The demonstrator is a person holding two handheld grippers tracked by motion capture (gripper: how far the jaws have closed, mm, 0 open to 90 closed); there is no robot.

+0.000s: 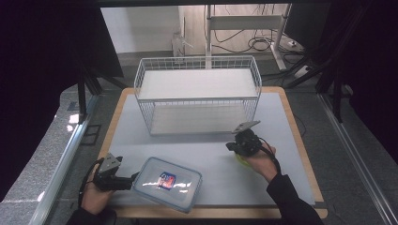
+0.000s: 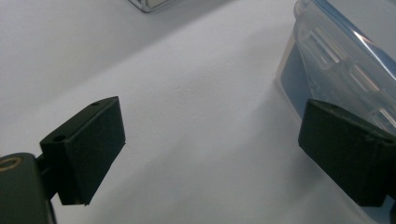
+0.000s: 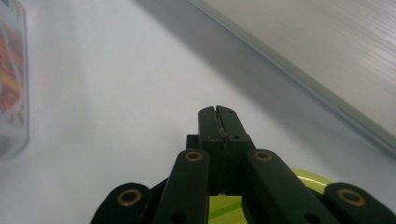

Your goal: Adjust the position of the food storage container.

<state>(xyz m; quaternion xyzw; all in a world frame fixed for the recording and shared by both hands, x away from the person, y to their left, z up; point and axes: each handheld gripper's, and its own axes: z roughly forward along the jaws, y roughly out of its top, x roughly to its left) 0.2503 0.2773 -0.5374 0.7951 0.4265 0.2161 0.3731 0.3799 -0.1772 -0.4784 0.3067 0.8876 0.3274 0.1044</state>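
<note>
A clear plastic box (image 1: pixel 150 177) with a snap-on lid lies flat near the table's front edge, a red and blue label showing through it. My left gripper (image 1: pixel 132 180) is open at the box's left end; in the left gripper view (image 2: pixel 210 149) its right jaw stands in front of the box's corner (image 2: pixel 336 60) and the left jaw is over bare table. My right gripper (image 1: pixel 229 146) is shut, its jaws (image 3: pixel 218 112) pressed together with nothing seen between them. A yellow-green object (image 1: pixel 242 161) lies under that gripper's body (image 3: pixel 309 180), mostly hidden.
A white wire basket (image 1: pixel 197 59) with a shelf stands at the back middle of the white mat (image 1: pixel 211 154); its base edge (image 3: pixel 327 107) runs past my right gripper. The wooden table edge (image 1: pixel 300 140) frames the mat. Stands and cables lie beyond.
</note>
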